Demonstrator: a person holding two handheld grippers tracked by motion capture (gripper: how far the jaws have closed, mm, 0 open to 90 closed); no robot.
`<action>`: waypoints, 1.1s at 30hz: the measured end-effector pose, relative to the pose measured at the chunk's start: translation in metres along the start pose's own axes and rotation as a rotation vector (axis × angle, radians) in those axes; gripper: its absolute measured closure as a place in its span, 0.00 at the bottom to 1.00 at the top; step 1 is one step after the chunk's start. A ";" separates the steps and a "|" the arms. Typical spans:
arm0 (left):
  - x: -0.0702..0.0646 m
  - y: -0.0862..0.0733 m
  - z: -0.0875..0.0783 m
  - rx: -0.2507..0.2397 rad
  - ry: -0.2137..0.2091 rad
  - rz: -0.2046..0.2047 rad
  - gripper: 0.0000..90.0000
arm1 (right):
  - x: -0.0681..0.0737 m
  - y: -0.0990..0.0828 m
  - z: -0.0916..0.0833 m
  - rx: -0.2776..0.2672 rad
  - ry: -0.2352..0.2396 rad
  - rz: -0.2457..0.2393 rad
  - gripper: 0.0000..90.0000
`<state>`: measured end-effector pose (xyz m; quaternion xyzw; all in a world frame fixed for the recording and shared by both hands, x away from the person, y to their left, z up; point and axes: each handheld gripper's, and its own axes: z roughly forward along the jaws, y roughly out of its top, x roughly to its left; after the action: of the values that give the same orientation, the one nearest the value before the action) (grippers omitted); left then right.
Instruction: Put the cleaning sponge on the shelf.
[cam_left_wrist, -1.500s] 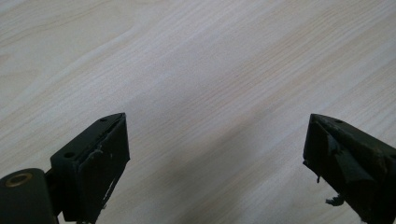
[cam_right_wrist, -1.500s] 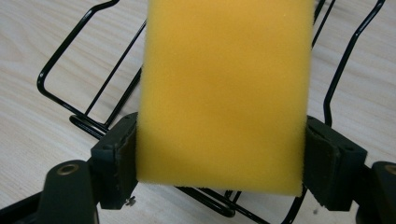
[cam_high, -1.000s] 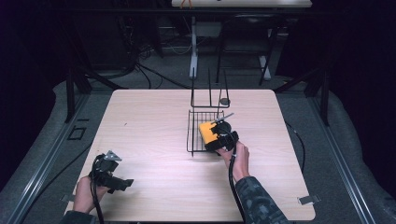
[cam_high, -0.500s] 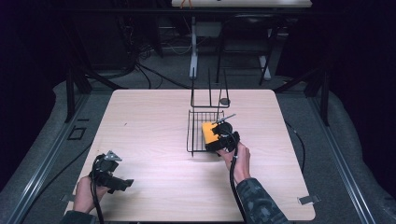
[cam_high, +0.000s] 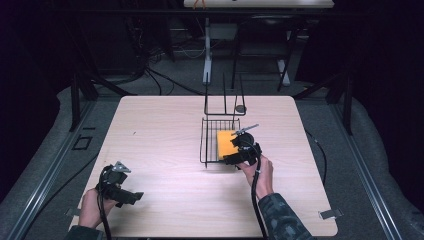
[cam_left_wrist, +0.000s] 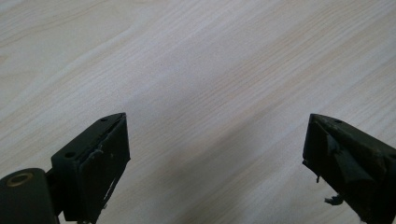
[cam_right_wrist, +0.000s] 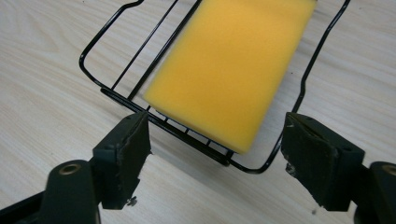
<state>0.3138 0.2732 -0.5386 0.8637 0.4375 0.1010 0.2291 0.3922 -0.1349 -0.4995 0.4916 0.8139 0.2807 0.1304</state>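
Pale wood table (cam_high: 165, 140): yellow sponge (cam_right_wrist: 229, 70) in wire basket (cam_right_wrist: 107, 91); my right claw (cam_right_wrist: 215, 154) released, closing; left claw (cam_left_wrist: 215, 158) released.

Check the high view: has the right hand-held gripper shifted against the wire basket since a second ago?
No clear shift. The right hand-held gripper still sits at the near right corner of the wire basket, beside the yellow sponge.
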 end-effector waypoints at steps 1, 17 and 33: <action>0.000 0.000 0.000 -0.001 0.000 -0.001 0.08 | 0.000 -0.001 -0.003 -0.004 0.001 0.002 0.24; 0.000 0.000 0.000 -0.003 0.000 -0.001 0.08 | -0.003 -0.025 -0.054 -0.054 -0.017 -0.083 0.16; -0.001 0.001 0.000 0.000 -0.002 0.001 0.08 | -0.027 -0.088 -0.080 -0.033 -0.043 -0.055 0.15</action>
<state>0.3136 0.2721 -0.5384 0.8640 0.4369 0.0999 0.2294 0.3018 -0.2162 -0.4883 0.4729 0.8194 0.2796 0.1638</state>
